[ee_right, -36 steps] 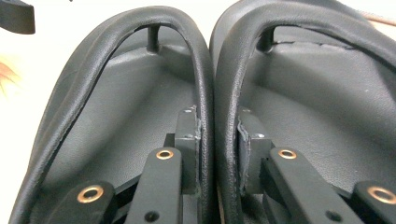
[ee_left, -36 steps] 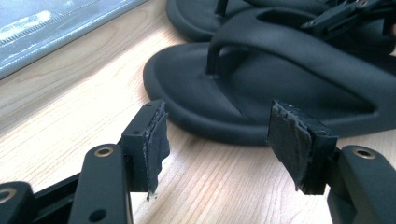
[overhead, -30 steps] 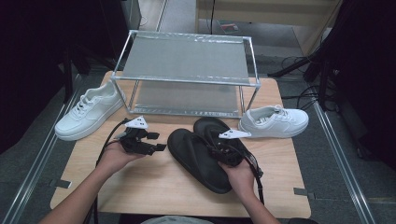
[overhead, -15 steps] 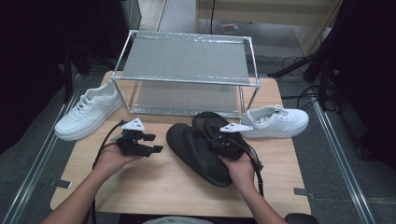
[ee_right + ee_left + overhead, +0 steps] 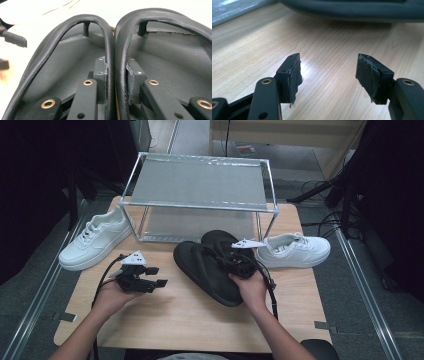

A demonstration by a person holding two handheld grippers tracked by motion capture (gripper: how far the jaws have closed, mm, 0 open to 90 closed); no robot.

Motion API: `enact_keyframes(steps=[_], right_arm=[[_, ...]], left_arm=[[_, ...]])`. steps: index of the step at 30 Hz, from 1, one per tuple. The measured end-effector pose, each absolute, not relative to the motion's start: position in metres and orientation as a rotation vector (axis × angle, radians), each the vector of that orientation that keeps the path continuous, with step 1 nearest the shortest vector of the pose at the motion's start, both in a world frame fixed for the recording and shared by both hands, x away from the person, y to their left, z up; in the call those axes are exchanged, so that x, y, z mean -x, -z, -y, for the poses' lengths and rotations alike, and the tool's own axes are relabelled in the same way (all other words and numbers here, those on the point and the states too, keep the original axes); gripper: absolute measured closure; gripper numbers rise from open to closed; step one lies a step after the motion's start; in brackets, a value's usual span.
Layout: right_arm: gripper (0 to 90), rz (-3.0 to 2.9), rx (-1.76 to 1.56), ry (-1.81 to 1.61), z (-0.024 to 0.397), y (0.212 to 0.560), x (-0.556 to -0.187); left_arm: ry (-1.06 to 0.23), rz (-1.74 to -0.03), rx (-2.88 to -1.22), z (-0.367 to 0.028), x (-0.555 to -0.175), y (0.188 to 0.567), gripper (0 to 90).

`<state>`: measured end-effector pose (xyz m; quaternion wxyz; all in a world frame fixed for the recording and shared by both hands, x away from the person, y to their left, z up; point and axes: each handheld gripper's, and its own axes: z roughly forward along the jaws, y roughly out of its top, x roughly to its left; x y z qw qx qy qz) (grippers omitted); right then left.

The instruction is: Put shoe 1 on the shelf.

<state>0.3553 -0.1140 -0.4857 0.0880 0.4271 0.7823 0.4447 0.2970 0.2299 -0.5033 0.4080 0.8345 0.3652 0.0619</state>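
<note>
Two flip-flop straps [image 5: 112, 50] are pinched together by the right hand-held gripper [image 5: 116, 75] — one could slip free if lifted; the left hand-held gripper [image 5: 328, 75] is held wide over the surface [image 5: 324, 50].

Two sneakers [image 5: 95, 246], two flip-flops [image 5: 210, 272], one rack [image 5: 200, 185]

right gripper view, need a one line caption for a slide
Right tongs pinch the adjoining straps of two black flip-flops together, one jaw inside each strap loop.

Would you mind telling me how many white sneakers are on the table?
2. One sneaker lies at the table's left edge beside the rack; the other sneaker lies right of the black sandals. None seems hidden.
</note>
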Motion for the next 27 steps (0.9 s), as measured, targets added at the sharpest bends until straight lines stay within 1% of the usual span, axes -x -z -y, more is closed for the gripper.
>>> enact_keyframes(steps=[8,10,16,27], right_arm=[[74.7,-2.304,-1.266,-1.298,0.094,0.49,-0.385],[74.7,-2.282,-1.292,-1.29,0.086,0.493,-0.397],[74.6,-2.205,-1.364,-1.281,0.075,0.499,-0.417],[74.4,-2.081,-1.43,-1.304,0.057,0.502,-0.433]], left_arm=[[-0.148,-0.902,-2.096,-0.229,-0.29,0.503,36.5],[-0.15,-0.901,-2.094,-0.229,-0.289,0.502,36.5],[-0.144,-0.897,-2.09,-0.229,-0.29,0.502,36.5],[-0.143,-0.882,-2.087,-0.228,-0.29,0.502,36.5]])
